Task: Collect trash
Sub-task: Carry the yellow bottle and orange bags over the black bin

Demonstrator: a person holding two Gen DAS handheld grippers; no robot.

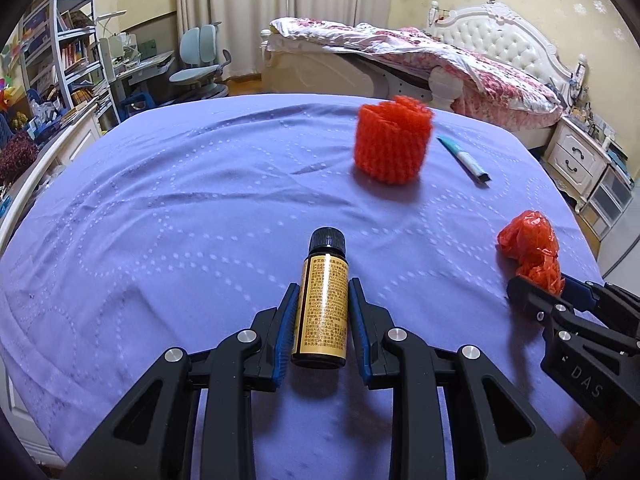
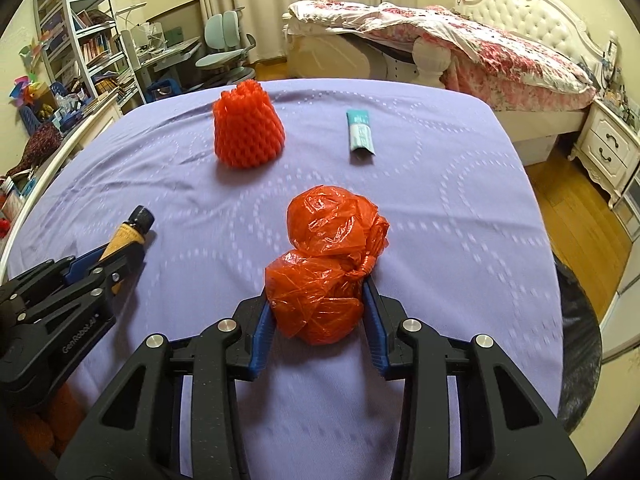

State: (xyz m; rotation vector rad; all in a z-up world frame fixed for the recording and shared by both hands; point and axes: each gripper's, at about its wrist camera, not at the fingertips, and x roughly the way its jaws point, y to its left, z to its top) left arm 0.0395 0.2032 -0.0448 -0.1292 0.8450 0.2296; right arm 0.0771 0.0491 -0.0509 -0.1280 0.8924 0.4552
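So the whole thing happens on a table with a lilac tablecloth (image 1: 168, 208) with a dotted swirl pattern. Far side of the cloth there's an orange foam fruit net (image 1: 390, 140) standing upright like a little cup, and just to the right of it a flattened teal and white tube (image 1: 464, 160) lying flat, apart from the net. Nothing sits between the grippers and those two, just bare cloth. Behind the table it's a bedroom: a white bed with a floral quilt (image 1: 460, 64) on the far right, a pale green desk chair (image 1: 200, 60) and a bookshelf (image 1: 60, 48) on the far left, and a white nightstand (image 1: 576, 160) on the right.

Left gripper (image 1: 323, 286) has its blue pads pinched on a small dark bottle (image 1: 325, 300) with a gold label and black cap, one pad pressed on each side of the label, cap pointing away. From the right wrist view the bottle pokes out past the fingertips at the near left.

Right gripper (image 2: 318, 286) is squeezing a crumpled orange plastic bag (image 2: 332, 264), knotted into two lumps. The nearer lump is wedged between the pads and the farther lump bulges out beyond the tips. It's near the right side of the table.
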